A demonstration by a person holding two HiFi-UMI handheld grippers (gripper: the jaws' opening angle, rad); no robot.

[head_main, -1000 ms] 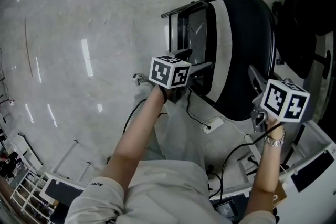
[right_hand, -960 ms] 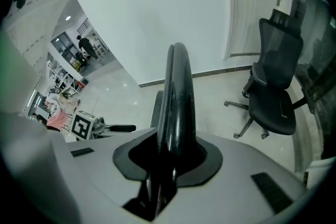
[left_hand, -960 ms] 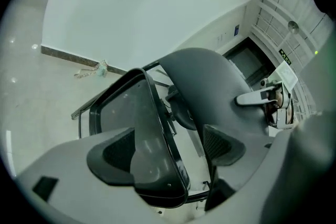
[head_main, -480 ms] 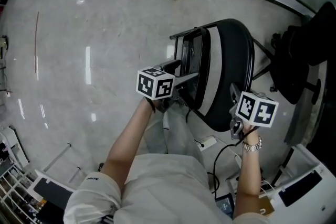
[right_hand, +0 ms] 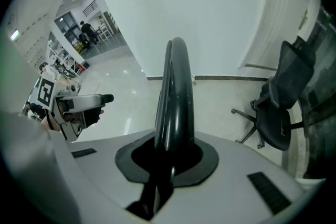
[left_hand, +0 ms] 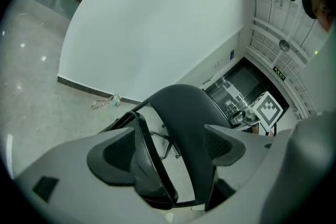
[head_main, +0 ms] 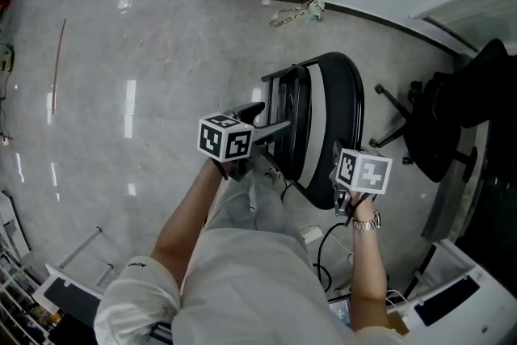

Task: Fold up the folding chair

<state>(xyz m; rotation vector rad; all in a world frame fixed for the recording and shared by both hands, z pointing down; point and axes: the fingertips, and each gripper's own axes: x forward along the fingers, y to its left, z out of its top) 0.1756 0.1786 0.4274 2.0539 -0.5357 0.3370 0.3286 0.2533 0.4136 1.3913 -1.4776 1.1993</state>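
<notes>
- The left tongs (head_main: 275,115) are held wide open. The seat and back of the chair (head_main: 327,117) are seen between the jaws, but no squeeze is seen.
- The chair is stood on the floor in the middle, near the wall, and looks almost folded flat.
- The right tongs (right_hand: 170,155) have just been closing and are clamped on the thin edge of the back.
- The step is likely done best if the seat is pushed flat against the back from the left while the back is kept steady from the right, so nothing tips.
- Counted: two tongs, one folding chair, and one office chair (head_main: 452,117) at the right.
</notes>
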